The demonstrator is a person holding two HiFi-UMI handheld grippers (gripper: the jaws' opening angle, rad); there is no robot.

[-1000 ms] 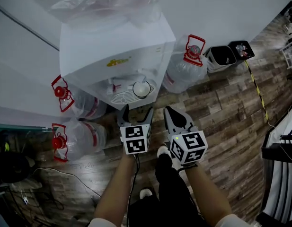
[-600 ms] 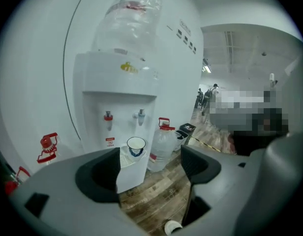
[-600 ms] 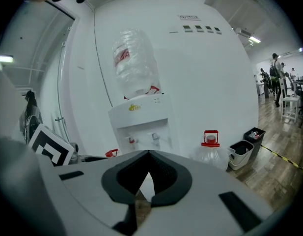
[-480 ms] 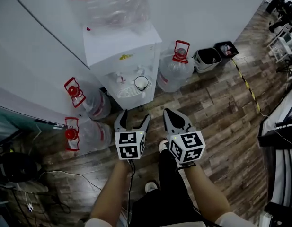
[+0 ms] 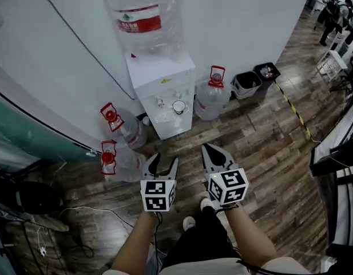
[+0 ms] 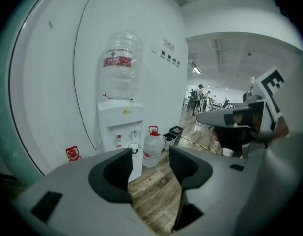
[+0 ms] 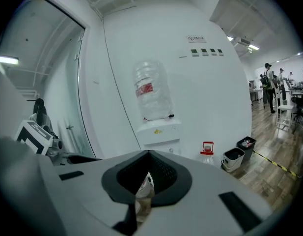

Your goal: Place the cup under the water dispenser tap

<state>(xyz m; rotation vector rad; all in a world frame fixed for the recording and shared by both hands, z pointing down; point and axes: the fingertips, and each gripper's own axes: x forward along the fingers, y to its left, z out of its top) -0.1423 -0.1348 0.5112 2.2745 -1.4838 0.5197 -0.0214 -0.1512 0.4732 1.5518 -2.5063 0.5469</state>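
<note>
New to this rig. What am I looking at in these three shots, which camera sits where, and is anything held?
No robot here: a person holds a two-jaw gripper in each hand. The head view looks down from a camera on the person's head; the left gripper and right gripper show near the bottom. The other two views ride on the grippers and look along their jaws. The left jaws stand apart and have just been closing, with nothing between them; the right jaws are together, empty. Ahead stands a white water dispenser with a big bottle on top; a white cup sits in it below the taps. Spare water jugs and two bins stand on the wooden floor.
</note>
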